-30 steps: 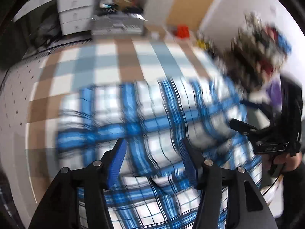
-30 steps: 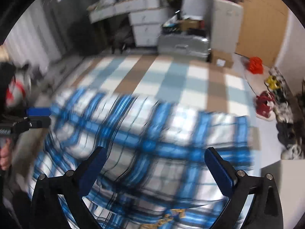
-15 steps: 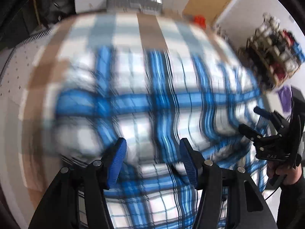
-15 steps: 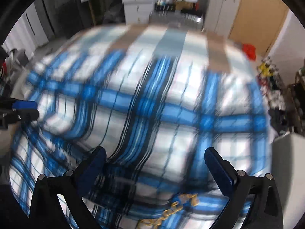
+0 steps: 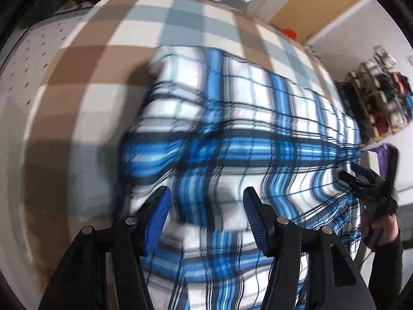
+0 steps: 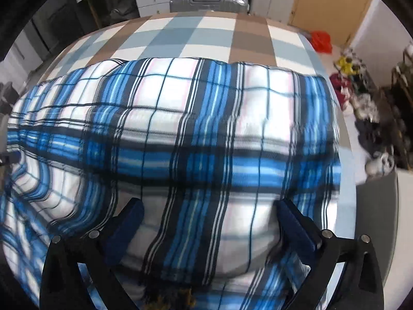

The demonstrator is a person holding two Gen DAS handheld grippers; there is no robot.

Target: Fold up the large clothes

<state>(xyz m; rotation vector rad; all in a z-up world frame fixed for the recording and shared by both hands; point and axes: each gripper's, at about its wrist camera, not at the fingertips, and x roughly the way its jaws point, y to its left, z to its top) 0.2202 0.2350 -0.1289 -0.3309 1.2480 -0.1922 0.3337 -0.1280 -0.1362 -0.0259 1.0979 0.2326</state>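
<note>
A large surface covered in a soft checked cloth of tan, pale blue and white squares fills the upper half of both views. On it lies the blue plaid garment, a woven fabric with white panels, broad bright-blue bands and thin dark lines, puffed and rippled into folds. In the right wrist view it spans the middle from the left edge nearly to the right, its far edge rounded and slightly scalloped; a dark fringed bit of it shows at the bottom centre. In the left wrist view the same garment runs from the centre to the lower right, its left edge bunched.

At the bottom of the left wrist view, the left gripper is black with ribbed blue pads, jaws about half apart over the fabric and clamping nothing. At the bottom of the right wrist view, the right gripper has its jaws spread wide, with cloth bulging between them but no pad pressing on it.

At the right edge of the left wrist view, a hand in a dark sleeve holds the other black tool. A silver ribbed suitcase stands beyond the top edge.
</note>
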